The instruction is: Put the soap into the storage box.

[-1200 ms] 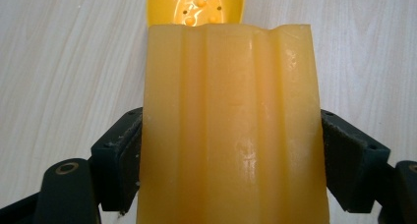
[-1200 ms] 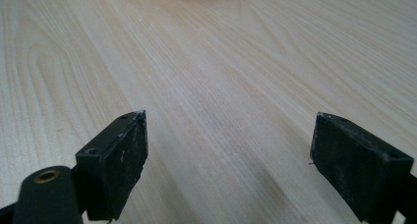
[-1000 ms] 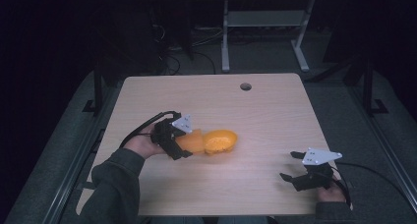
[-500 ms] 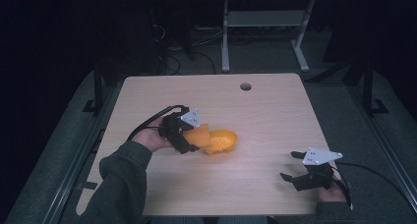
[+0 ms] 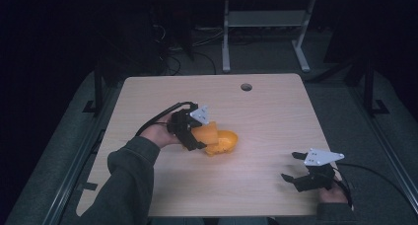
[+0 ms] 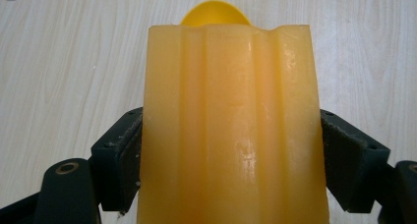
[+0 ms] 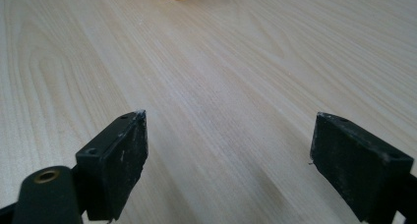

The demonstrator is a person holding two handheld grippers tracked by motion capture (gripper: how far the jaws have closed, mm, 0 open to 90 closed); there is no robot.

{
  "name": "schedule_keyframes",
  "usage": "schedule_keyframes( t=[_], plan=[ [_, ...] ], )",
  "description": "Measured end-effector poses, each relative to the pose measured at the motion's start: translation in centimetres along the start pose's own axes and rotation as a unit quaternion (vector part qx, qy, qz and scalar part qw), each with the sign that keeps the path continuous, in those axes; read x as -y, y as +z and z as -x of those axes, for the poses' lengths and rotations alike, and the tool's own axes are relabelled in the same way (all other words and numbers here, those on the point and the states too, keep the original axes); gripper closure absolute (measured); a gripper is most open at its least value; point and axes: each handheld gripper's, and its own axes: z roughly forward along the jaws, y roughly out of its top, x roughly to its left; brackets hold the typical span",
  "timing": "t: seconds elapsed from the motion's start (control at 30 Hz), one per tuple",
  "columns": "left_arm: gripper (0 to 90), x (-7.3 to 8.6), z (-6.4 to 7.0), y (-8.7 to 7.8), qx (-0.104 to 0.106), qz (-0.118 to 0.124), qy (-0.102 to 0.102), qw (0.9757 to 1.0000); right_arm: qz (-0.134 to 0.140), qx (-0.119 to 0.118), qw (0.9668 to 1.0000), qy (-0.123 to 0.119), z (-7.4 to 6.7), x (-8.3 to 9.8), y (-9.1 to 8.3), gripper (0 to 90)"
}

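Holding the orange ridged block (image 6: pixel 231 130) by its two long sides, our left gripper (image 5: pixel 193 132) has its jaws clamped on it from either flank, which we judge is the steadiest hold for so broad a piece: in the left gripper view the black pads sit flat against the smooth side faces, and the block stands up between them and runs away from the camera. Just beyond its far end, and so ahead of the gripper, a yellow bowl (image 5: pixel 226 141) peeks over the block's top edge; in the high view the block's tip meets or overlaps the bowl's rim, and we cannot tell whether it rests inside or only against it. We take the tilt of the hand to mean the block is being brought to the bowl. Our right gripper (image 5: pixel 309 176) waits well apart from all this, low over the wooden surface (image 5: pixel 276 116) with its jaws spread wide and nothing between them, seemingly kept out of the way. The block itself is waxy and translucent, pale orange, with shallow lengthwise ridges and soft glints along them; its far end is cut fairly square.
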Motion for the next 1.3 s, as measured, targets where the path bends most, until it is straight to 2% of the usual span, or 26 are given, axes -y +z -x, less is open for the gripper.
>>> schedule_keyframes(
  t=[0.07, 0.23, 0.37, 0.97, 1.3],
  plan=[
    [20.8, -0.3, -0.1, 0.1, 0.001, -0.001, 0.005, 1.0, 0.001, 0.0, 1.0, 0.0, 0.0, 0.0, 0.0, 13.7],
    [20.8, -0.8, -0.5, 0.3, 0.004, 0.009, 0.001, 1.0, -0.001, -0.001, 1.0, 0.0, 0.0, 0.0, 0.0, 13.7],
    [20.8, -1.1, -0.6, 0.7, 0.005, 0.002, 0.007, 1.0, -0.001, -0.002, 1.0, 0.001, 0.0, 0.1, 0.1, 13.7],
    [20.8, -2.9, -1.0, 2.3, 0.02, 0.008, 0.021, 0.9996, 0.002, -0.003, 1.0, -0.001, 0.1, 0.1, -0.1, 13.7],
    [20.8, -3.4, -1.2, 3.5, 0.029, 0.012, 0.021, 0.9993, 0.004, -0.002, 1.0, 0.0, 0.1, 0.1, -0.1, 13.7]
  ],
)
